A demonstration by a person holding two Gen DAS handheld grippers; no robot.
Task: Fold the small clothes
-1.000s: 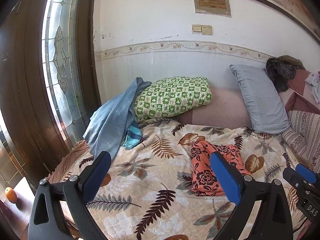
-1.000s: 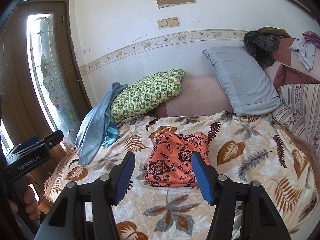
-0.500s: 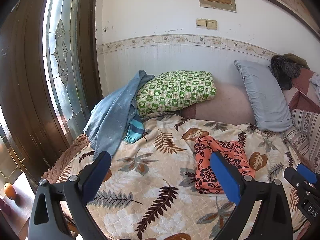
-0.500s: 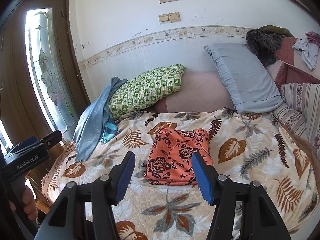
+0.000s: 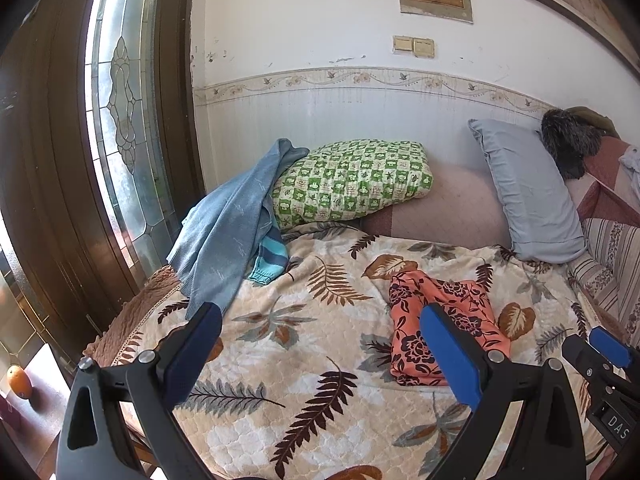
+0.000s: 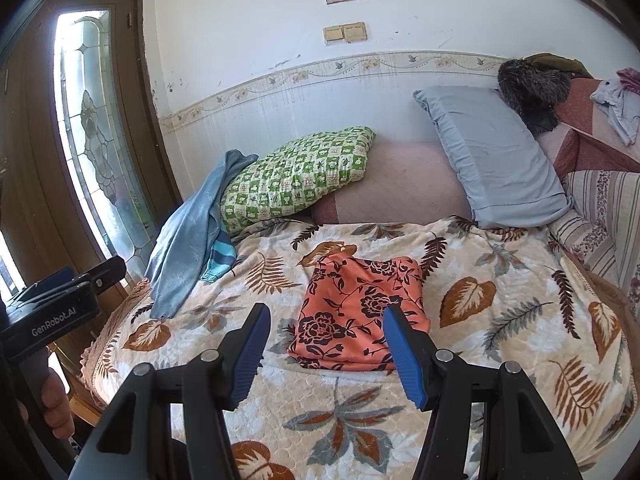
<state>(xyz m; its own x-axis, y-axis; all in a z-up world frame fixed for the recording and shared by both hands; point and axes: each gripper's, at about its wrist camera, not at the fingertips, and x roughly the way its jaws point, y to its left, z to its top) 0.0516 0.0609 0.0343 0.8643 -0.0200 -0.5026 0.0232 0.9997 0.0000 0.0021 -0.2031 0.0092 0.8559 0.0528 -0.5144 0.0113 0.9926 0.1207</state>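
place: home bedroom | cues: bed quilt (image 6: 500, 344), pillows (image 6: 496, 160), stained-glass door (image 5: 120, 120)

A small orange garment of thin cloth printed with dark flowers (image 6: 362, 312) lies folded into a flat, roughly rectangular packet on the leaf-patterned bedspread, near the middle of the bed. Its layered edges show along the near side, and its far left corner is slightly bunched. It lies flat, apart from the pillows at the far side.

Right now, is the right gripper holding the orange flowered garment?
No, the right gripper hangs open and empty above the leaf-print blanket, while the orange flowered garment lies folded on it, untouched.
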